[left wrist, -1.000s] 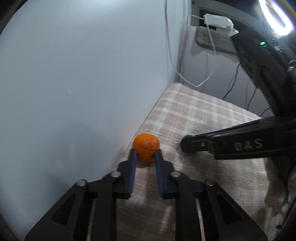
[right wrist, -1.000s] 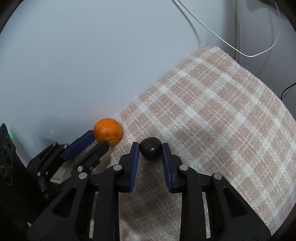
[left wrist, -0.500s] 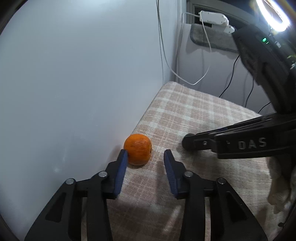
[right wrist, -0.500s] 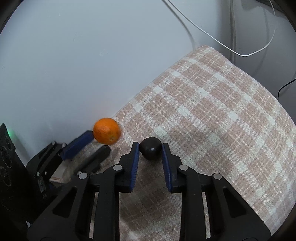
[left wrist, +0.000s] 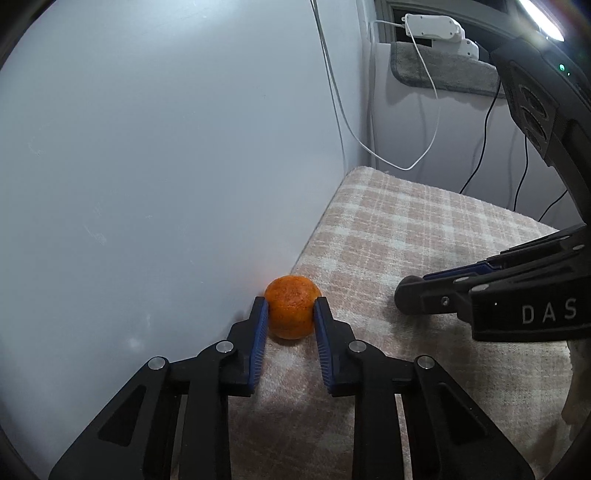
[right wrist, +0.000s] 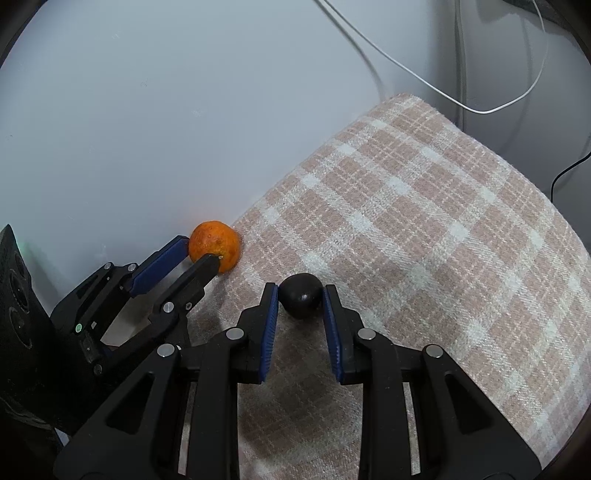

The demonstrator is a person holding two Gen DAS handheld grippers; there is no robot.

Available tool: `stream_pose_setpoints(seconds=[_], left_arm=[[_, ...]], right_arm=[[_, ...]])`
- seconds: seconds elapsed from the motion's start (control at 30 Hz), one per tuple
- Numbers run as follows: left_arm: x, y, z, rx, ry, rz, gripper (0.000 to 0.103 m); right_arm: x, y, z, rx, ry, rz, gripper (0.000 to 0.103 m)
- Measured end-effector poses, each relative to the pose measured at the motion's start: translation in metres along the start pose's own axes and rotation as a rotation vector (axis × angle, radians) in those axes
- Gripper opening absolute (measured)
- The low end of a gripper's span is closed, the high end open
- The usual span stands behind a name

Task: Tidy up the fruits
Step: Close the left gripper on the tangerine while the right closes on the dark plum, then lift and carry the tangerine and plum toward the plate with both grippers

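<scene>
An orange rests on the checked cloth right against the white wall. My left gripper has its blue pads around the orange, touching both its sides. The orange also shows in the right wrist view, between the left gripper's fingertips. My right gripper is shut on a dark round fruit and holds it low over the cloth. In the left wrist view the right gripper's fingers reach in from the right.
The white wall stands directly left of the cloth. White and black cables hang at the far corner, below a white charger on a grey mat. The cloth's far edge drops off toward the wall.
The left gripper opened and let the orange rest on the cloth, then closed in around it again. The right gripper kept its hold on the dark fruit and its jaws widened slightly.
</scene>
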State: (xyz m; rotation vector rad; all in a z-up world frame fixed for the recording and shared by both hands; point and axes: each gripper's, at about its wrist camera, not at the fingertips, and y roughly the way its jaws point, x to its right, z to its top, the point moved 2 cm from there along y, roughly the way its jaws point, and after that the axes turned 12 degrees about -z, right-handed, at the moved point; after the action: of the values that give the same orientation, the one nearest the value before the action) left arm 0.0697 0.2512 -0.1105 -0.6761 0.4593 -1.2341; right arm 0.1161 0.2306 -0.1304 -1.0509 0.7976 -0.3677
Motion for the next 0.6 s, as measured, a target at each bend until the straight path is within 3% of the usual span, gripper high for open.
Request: stream_pose_setpoints(seconds=[0.4, 0.6], left_arm=[[0.004, -0.029, -0.015, 0.001, -0.076, -0.154, 0.022], [0.012, -0.038, -0.016, 0.031, -0.091, -0.189, 0.021]], right_arm=[[0.017, -0.021, -0.010, 0.019, 0.014, -0.009, 0.025], [0.023, -0.039, -0.013, 0.039, 0.028, -0.012, 0.025]])
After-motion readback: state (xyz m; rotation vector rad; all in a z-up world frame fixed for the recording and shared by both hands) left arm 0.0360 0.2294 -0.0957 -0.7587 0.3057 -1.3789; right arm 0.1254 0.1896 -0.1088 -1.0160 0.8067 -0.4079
